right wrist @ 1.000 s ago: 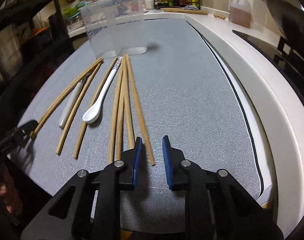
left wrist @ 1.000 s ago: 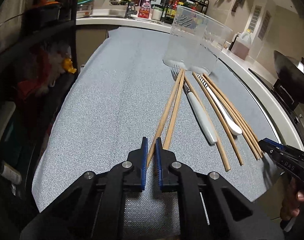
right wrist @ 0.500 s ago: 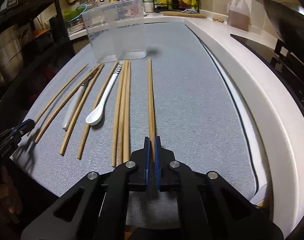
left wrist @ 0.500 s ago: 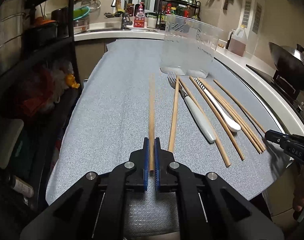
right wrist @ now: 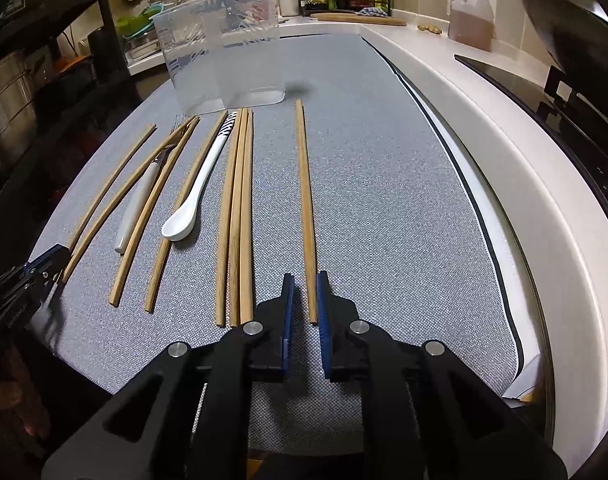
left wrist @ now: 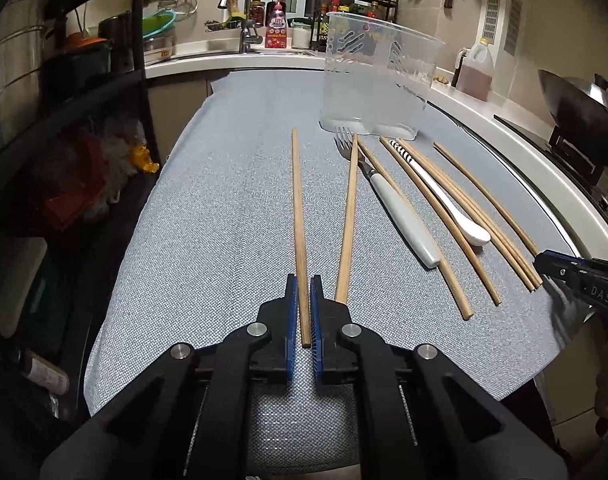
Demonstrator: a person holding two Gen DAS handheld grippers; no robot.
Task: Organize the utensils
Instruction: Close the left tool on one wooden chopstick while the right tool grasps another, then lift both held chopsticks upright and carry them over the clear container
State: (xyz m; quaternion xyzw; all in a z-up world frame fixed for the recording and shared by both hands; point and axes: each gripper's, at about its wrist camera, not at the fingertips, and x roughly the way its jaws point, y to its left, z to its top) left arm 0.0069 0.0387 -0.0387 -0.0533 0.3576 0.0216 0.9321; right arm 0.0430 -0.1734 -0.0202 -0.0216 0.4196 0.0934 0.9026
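My left gripper (left wrist: 302, 312) slightly parted around a chopstick (left wrist: 298, 220) on the mat (left wrist: 224, 208), my right gripper (right wrist: 304, 316) parted around another chopstick (right wrist: 305, 200), remaining utensils between, clear holder (right wrist: 224, 56) beyond

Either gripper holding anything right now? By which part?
Right gripper: nothing; it is open around the near end of the rightmost chopstick. Left gripper: pads close beside the near end of the leftmost chopstick; grip cannot be told.
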